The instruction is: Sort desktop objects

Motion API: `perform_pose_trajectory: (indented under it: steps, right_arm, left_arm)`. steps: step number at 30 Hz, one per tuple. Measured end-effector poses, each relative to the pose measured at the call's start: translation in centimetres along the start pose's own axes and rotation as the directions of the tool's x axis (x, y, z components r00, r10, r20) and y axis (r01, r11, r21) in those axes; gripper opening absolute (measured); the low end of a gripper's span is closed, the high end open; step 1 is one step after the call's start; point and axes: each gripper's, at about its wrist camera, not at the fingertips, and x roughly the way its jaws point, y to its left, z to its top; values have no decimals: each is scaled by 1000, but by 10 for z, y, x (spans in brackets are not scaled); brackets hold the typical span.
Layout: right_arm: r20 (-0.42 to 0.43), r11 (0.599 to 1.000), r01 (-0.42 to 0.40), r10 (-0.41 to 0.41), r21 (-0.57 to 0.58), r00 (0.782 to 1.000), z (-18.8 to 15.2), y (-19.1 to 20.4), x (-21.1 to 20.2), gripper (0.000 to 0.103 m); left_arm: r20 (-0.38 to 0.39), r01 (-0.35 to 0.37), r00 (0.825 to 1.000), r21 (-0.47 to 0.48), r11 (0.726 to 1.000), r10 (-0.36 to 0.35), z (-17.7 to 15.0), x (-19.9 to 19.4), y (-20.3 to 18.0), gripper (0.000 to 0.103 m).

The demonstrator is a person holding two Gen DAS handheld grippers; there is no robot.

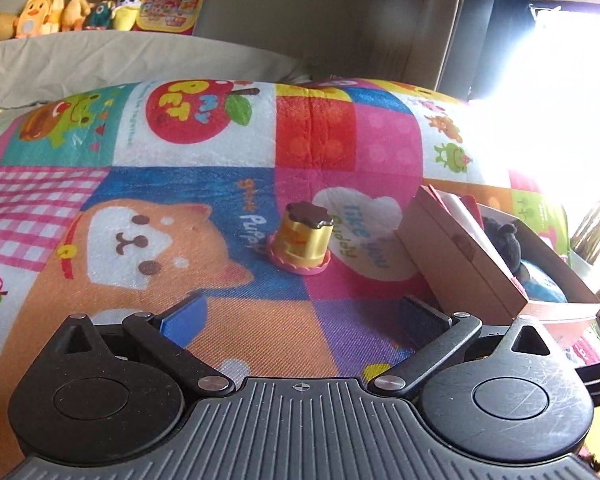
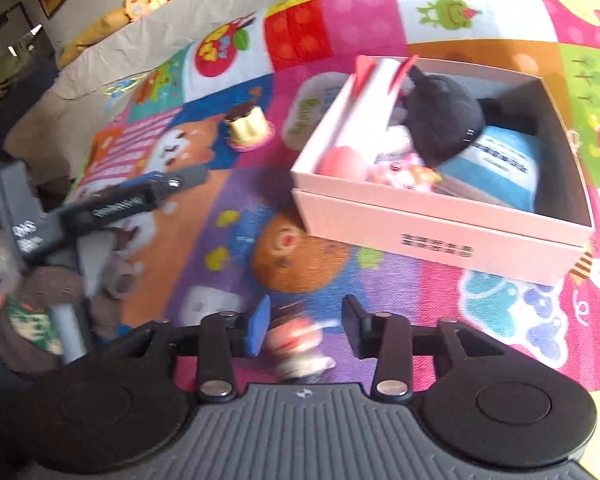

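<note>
Sorting looked well along. Left tongs stood wide open over the play mat, empty; ahead of them, between the jaws' lines, the yellow pudding toy sat loose, seemingly still to be boxed. Mat print near it read "like you" and, farther off on an apple, "MY PET". Right of these tongs the pink box already held a dark plush and a blue pouch; its side label was unreadable. Right tongs were partly open, a small red-and-white toy blurred between the pads; grip uncertain.
</note>
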Motion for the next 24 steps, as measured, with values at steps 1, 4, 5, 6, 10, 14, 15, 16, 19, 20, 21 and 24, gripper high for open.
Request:
perform_pose_trajectory:
  steps: [1, 4, 5, 6, 10, 14, 15, 16, 19, 20, 21, 24]
  right_arm:
    - [18, 1000, 19, -18, -1, 1000, 0, -4, 4, 40]
    - [75, 1000, 19, -20, 20, 997, 8, -13, 14, 40]
    - [96, 1000, 11, -14, 28, 995, 13, -15, 17, 41]
    - [112, 999, 1, -5, 35, 994, 18, -17, 19, 41]
    - [116, 994, -94, 86, 60, 989, 29, -16, 43, 41]
    - [157, 999, -44, 44, 0, 987, 15, -5, 38, 64]
    - [174, 998, -30, 38, -47, 984, 8, 0, 31, 70]
    - [180, 996, -33, 48, -88, 983, 1, 4, 23, 71]
    - [166, 980, -64, 96, -190, 981, -24, 13, -6, 80]
    - [158, 976, -64, 98, -208, 983, -34, 14, -16, 87]
    - [148, 973, -62, 97, -221, 984, -44, 15, -24, 90]
    - [107, 966, -56, 85, -253, 991, -70, 16, -38, 90]
  left_arm:
    - [-3, -4, 1000, 2, 1000, 4, 0, 0, 0, 103]
    - [-11, -17, 1000, 7, 1000, 17, 0, 1, -2, 103]
    - [-16, -23, 1000, 10, 1000, 23, 0, 2, -2, 103]
    - [-22, -28, 999, 12, 1000, 28, 0, 3, -3, 103]
    - [-51, -45, 998, 20, 999, 46, 1, 8, -4, 103]
    - [-62, -65, 996, 17, 998, 66, 1, 10, -4, 103]
    - [-58, -70, 996, 15, 997, 71, 1, 9, -5, 103]
    - [-46, -80, 996, 16, 997, 80, 0, 7, -5, 103]
    - [-102, -46, 994, 40, 998, 50, -4, -9, -18, 103]
    - [-132, 45, 990, 38, 998, -40, -10, -18, -26, 103]
    - [-163, 121, 980, 53, 991, -111, -16, -27, -35, 103]
    - [-224, 227, 956, 157, 961, -189, -32, -50, -63, 103]
